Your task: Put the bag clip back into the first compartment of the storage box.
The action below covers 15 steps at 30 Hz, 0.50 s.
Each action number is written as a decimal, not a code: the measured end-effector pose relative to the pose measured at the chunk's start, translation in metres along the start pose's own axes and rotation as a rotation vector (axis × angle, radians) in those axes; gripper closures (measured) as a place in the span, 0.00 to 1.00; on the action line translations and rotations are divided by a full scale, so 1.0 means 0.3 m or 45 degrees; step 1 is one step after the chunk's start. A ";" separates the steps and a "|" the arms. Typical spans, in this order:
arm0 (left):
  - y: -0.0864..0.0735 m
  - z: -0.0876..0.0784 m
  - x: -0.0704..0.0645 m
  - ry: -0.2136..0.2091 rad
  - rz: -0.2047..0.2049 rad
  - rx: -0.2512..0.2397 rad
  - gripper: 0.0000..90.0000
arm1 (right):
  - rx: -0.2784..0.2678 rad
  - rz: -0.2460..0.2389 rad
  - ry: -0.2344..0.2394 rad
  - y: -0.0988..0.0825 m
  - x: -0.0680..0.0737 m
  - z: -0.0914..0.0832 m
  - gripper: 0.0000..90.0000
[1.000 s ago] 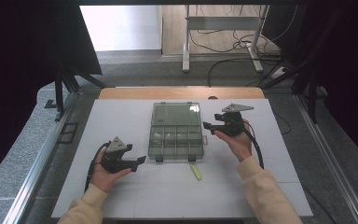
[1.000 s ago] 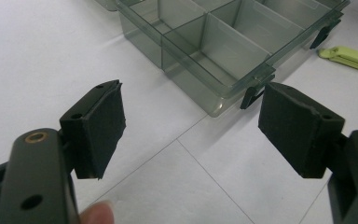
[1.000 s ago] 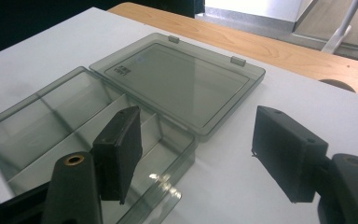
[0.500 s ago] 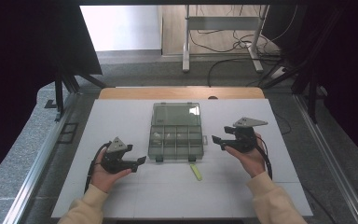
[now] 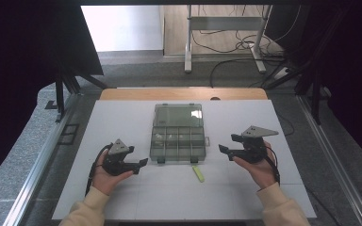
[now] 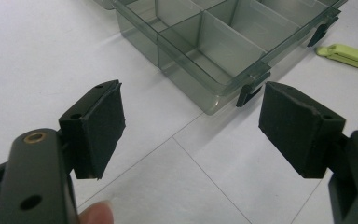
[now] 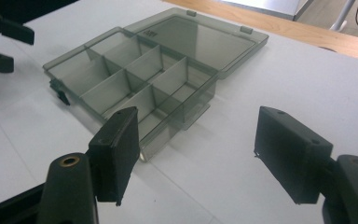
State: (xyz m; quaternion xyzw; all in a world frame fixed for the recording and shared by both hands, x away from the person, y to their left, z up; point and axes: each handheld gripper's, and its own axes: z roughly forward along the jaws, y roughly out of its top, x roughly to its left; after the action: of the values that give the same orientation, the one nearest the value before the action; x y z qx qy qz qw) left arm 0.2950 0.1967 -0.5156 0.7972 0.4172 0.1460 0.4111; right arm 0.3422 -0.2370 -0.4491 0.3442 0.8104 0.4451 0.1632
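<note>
A smoky clear compartment box (image 5: pixel 178 143) lies open mid-table, its lid (image 5: pixel 178 115) folded flat behind it. A small yellow-green piece (image 5: pixel 198 173) rests on the table just in front of the box. My left gripper (image 5: pixel 140 165) sits at the box's front left, open, with its jaws pointing at the near corner latch (image 6: pixel 247 93); nothing is between the pads (image 6: pixel 100 126). My right gripper (image 5: pixel 226 143) hovers to the right of the box, open and empty, facing its side (image 7: pixel 168 121). In the right gripper view the left gripper (image 7: pixel 4 42) shows at far left.
The white tabletop (image 5: pixel 122 127) has bare room on both sides of the box and along the front edge. A wooden strip (image 5: pixel 184 93) borders the far edge. Beyond it are a metal stand (image 5: pixel 226 42) and floor cables (image 5: pixel 226 66).
The right hand and its gripper have drawn back from the box's right rear corner toward the near right. The left hand has stayed put.
</note>
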 end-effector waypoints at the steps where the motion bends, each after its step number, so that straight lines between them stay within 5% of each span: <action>1: 0.000 -0.001 0.000 0.000 0.000 0.000 0.25 | 0.007 -0.008 -0.001 0.000 0.007 0.000 0.34; 15: -0.007 0.000 0.004 0.004 -0.003 -0.003 0.25 | 0.090 -0.050 0.051 -0.014 0.089 0.019 0.35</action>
State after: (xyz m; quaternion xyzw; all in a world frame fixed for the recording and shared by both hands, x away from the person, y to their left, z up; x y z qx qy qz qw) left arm 0.2947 0.1985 -0.5172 0.7960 0.4186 0.1472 0.4117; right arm 0.3246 -0.2162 -0.4546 0.3248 0.8354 0.4196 0.1434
